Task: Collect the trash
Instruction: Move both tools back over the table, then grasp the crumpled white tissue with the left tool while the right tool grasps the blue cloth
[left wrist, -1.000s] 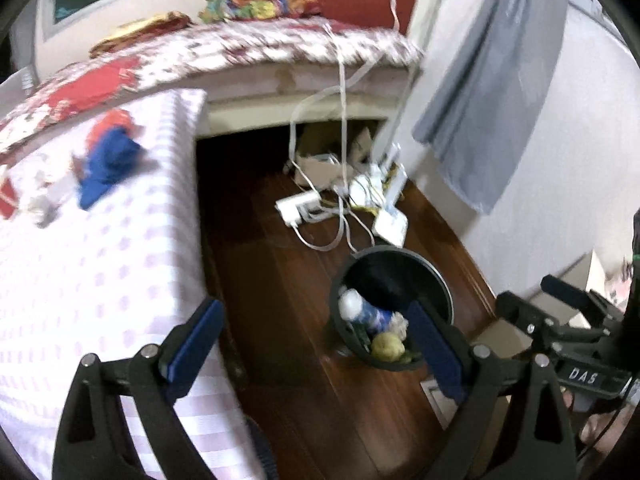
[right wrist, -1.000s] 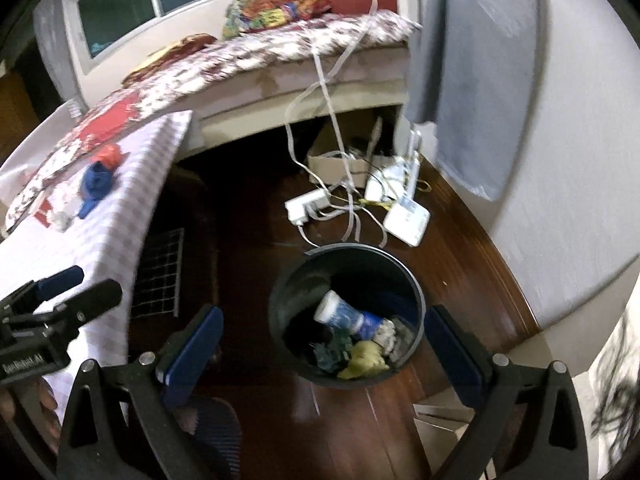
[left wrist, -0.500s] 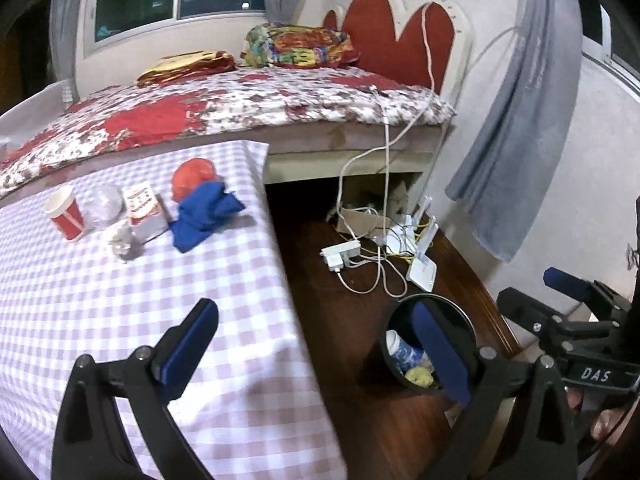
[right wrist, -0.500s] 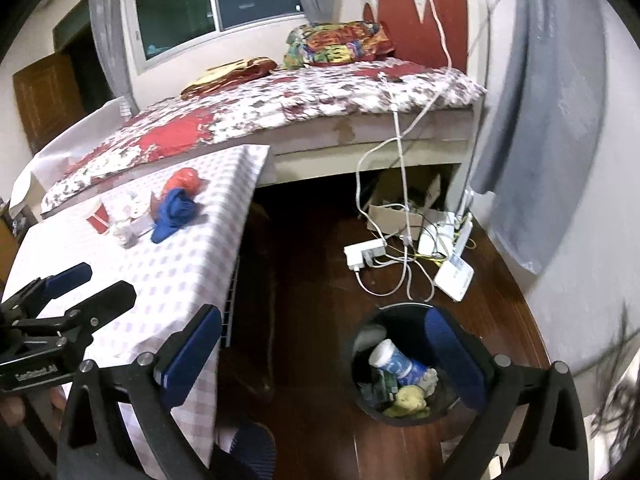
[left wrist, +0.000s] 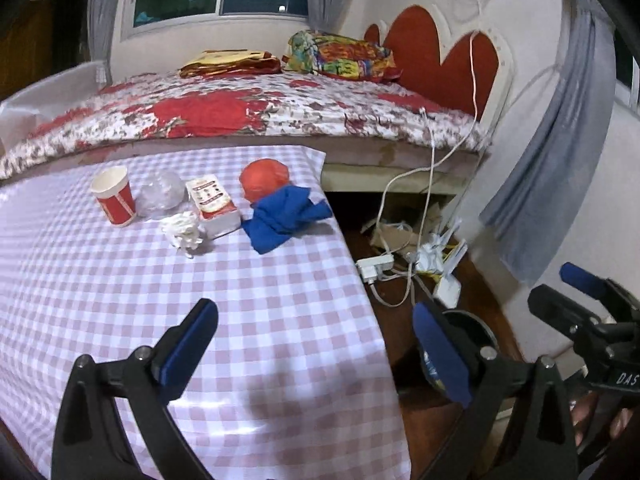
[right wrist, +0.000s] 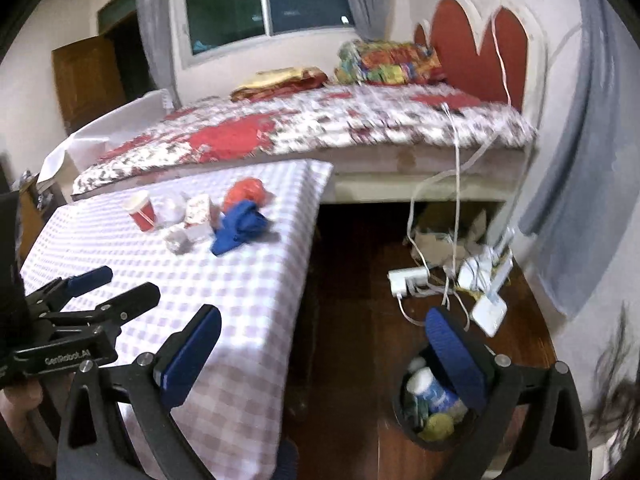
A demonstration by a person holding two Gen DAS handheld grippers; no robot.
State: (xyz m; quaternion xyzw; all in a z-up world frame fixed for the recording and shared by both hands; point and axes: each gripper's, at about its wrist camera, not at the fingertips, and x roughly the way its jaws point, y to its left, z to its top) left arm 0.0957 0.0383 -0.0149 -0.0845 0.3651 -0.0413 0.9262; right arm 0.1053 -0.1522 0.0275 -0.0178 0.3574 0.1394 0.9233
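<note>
Trash lies at the far end of a checked table [left wrist: 120, 300]: a red paper cup [left wrist: 114, 197], a clear crumpled plastic [left wrist: 160, 198], a white crumpled tissue [left wrist: 183, 232], a small carton [left wrist: 212, 204], an orange bag [left wrist: 265, 178] and a blue cloth [left wrist: 286, 216]. The same pile shows in the right wrist view, with the cup [right wrist: 141, 212] and cloth [right wrist: 238, 230]. A black bin [right wrist: 434, 408] on the floor right of the table holds a bottle and scraps. My left gripper [left wrist: 316, 354] is open and empty above the table's near right edge. My right gripper [right wrist: 320, 354] is open and empty beside it, over the table edge.
A bed [left wrist: 240, 116] with a floral cover stands behind the table. A power strip [right wrist: 408, 278], cables and a white box [right wrist: 490, 314] lie on the wooden floor beyond the bin. A grey curtain [left wrist: 552, 168] hangs at the right wall.
Both grippers have swung up and left from over the bin toward the table. The trash pile is now nearer and more central. Both stay open.
</note>
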